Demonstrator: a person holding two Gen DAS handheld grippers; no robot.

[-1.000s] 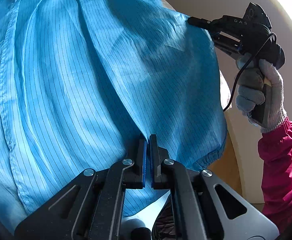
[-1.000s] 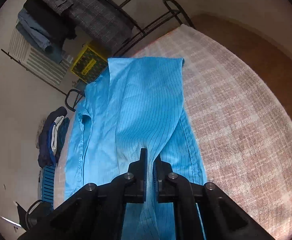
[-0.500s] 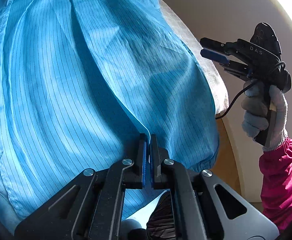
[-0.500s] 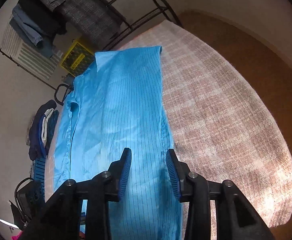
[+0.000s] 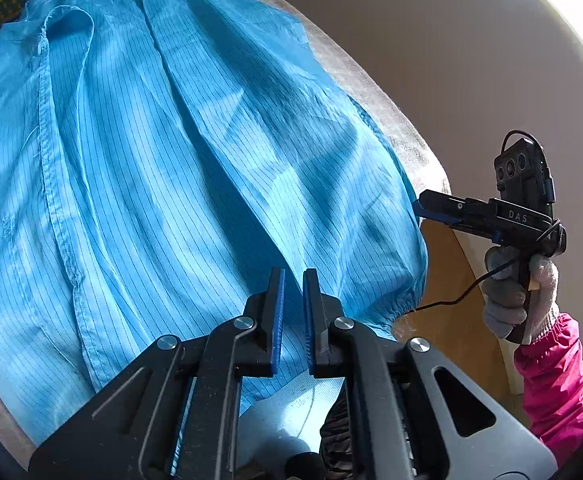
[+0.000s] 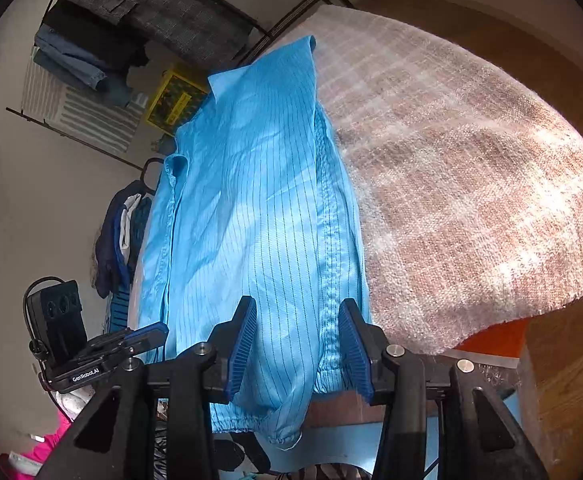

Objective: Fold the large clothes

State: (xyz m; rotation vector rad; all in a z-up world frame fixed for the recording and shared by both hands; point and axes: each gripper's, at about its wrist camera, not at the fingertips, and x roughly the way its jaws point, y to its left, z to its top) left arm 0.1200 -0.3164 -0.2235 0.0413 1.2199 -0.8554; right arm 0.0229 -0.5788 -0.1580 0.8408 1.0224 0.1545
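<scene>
A light blue pinstriped garment [image 5: 171, 160] lies lengthwise on a table covered with a woven blanket [image 6: 471, 200], collar at the far end. A folded-over sleeve ends in a gathered cuff [image 6: 259, 428] hanging off the near edge. My left gripper [image 5: 293, 280] hovers just above the cloth. Its jaws are opening, a narrow gap apart, with nothing pinched between them. My right gripper [image 6: 297, 332] is over the sleeve's seamed right edge, jaws wide and closing, cloth below them but not pressed. From the left wrist view it [image 5: 427, 206] sits at the garment's right edge.
A person's gloved hand [image 5: 511, 292] and pink sleeve [image 5: 555, 368] hold the right gripper. Behind the table stand a metal rack with a grey jacket [image 6: 151, 4] and jeans [image 6: 75, 64], and a yellow box [image 6: 175, 100]. Clothes [image 6: 119, 232] hang at the left. Wooden floor [image 6: 571, 380] lies to the right.
Both grippers let go of the raised folds they held, and the cloth now lies flat. The right gripper opened wide and moved back toward the near cuff. The left one lifted slightly.
</scene>
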